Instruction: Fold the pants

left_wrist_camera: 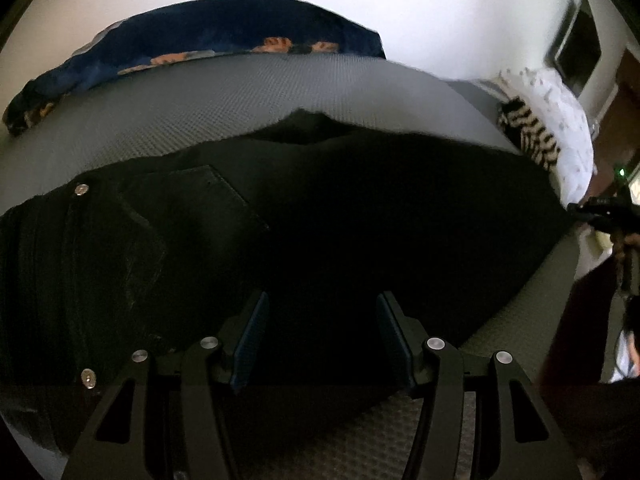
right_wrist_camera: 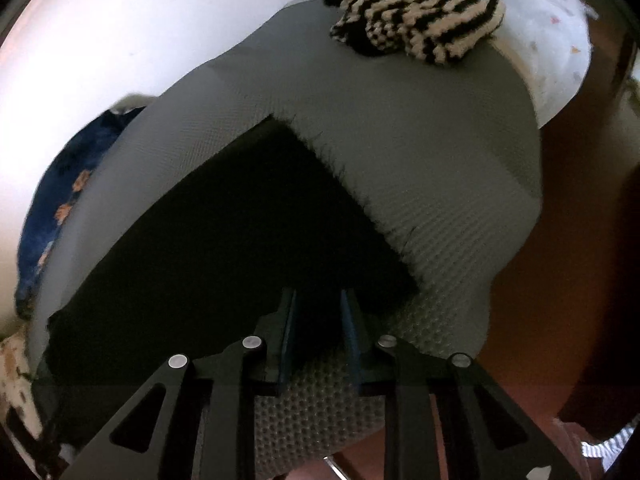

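Black denim pants [left_wrist_camera: 248, 248] lie flat on the grey textured mattress [left_wrist_camera: 208, 104], limp yet heavy. Left gripper [left_wrist_camera: 322, 340] gapes wide near the waistband; right gripper [right_wrist_camera: 319, 334], narrower, brackets the frayed hem, seemingly unclamped.

The left wrist view is taken from low and close over the black denim pants [left_wrist_camera: 280, 216], facing across the grey textured mattress [left_wrist_camera: 240, 92] toward a white wall. The right wrist view is set just as near at the frayed hem end, facing the same wall. Shared by both are the pants, the mattress, the navy floral blanket [left_wrist_camera: 192, 36] and the black-and-cream striped knit [right_wrist_camera: 416, 16].
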Available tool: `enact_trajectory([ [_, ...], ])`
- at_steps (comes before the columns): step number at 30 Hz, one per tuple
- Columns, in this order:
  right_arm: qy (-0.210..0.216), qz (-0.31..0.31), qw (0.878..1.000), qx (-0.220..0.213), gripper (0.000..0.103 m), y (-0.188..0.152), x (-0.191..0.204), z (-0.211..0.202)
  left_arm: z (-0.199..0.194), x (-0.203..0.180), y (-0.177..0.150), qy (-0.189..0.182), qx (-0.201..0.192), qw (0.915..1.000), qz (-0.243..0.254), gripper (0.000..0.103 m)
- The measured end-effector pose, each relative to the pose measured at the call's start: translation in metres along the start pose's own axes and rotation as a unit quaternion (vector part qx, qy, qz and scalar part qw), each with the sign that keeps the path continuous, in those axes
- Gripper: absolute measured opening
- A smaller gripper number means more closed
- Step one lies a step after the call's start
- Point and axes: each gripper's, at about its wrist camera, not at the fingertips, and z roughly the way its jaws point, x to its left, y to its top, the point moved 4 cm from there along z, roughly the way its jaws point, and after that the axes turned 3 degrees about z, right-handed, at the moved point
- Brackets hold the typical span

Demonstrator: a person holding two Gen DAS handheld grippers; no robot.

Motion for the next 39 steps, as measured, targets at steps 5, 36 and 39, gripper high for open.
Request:
enact_trajectory([
  [5, 0.072, -0.09, 0.993, 0.009, 0.023, 0.007, 0.092, -0.011, -0.022, 0.01, 0.015, 0.053, -0.047, 0.9972, 0.023, 0.062],
  [36, 0.261, -0.478, 0.803, 0.241, 0.01, -0.113, 0.489, 0.129, -0.04, 0.133, -0.032, 0.118, -0.043, 0.9902, -0.061, 0.066],
  [39, 0.25, -0.469, 0.82, 0.21, 0.009, -0.118, 0.493, 0.138, -0.038, 0.132, -0.031, 0.122, -0.04, 0.9904, -0.052, 0.066],
])
